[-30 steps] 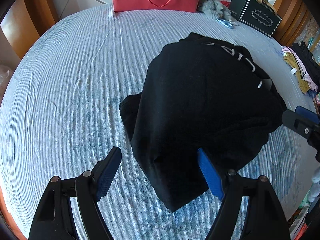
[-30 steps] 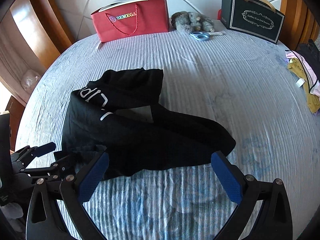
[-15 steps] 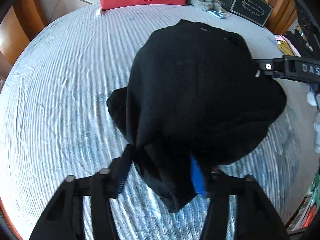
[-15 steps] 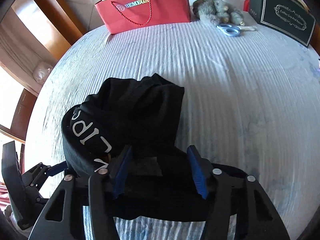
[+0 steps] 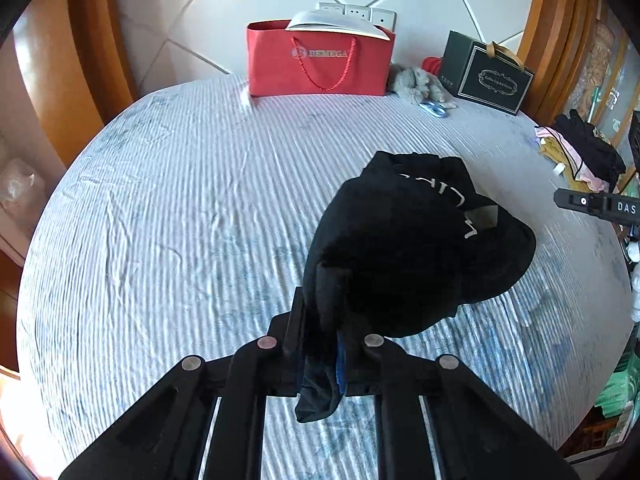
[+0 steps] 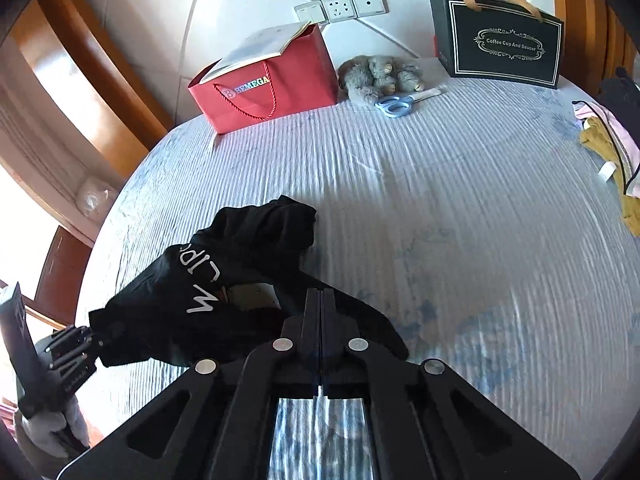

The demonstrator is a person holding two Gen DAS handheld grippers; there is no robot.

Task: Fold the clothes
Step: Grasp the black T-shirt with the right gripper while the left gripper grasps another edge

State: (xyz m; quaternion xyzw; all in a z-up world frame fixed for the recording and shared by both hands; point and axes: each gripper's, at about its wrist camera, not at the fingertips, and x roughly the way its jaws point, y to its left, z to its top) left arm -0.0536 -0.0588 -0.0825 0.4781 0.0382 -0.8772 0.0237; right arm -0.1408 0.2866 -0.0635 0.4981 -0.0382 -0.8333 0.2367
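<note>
We're working over a wide bed with a blue-and-white striped ribbed cover (image 5: 168,208), white tiled wall behind, wooden frame around it. At the far edge: a red paper gift bag with rope handles (image 5: 320,64), a black gift box printed "Coffee Cup And Saucer" (image 6: 500,40), a grey plush toy (image 6: 380,74) and blue-handled scissors (image 6: 396,104). A heap of mixed clothes, yellow, pink and black (image 5: 580,152), is sitting at the right edge.

The black garment with white lettering (image 5: 400,248) is bunched mid-bed, partly raised off the cover, sagging between our two grips.

Left gripper (image 5: 320,344) is clenching a black edge of it; a tail of cloth is hanging out below the jaws. Right gripper (image 6: 321,312) is closed tight, jaws meeting with no gap; the garment is lying right at the tips, so we're probably pinching a thin edge there, but the fabric inside isn't clearly visible.

Handling call: light, soft, limp, no stiffness, so it's going to droop and bunch anywhere unsupported. Not fragile. Best hold is on seams or corners, well apart, keeping the edge taut between us.
</note>
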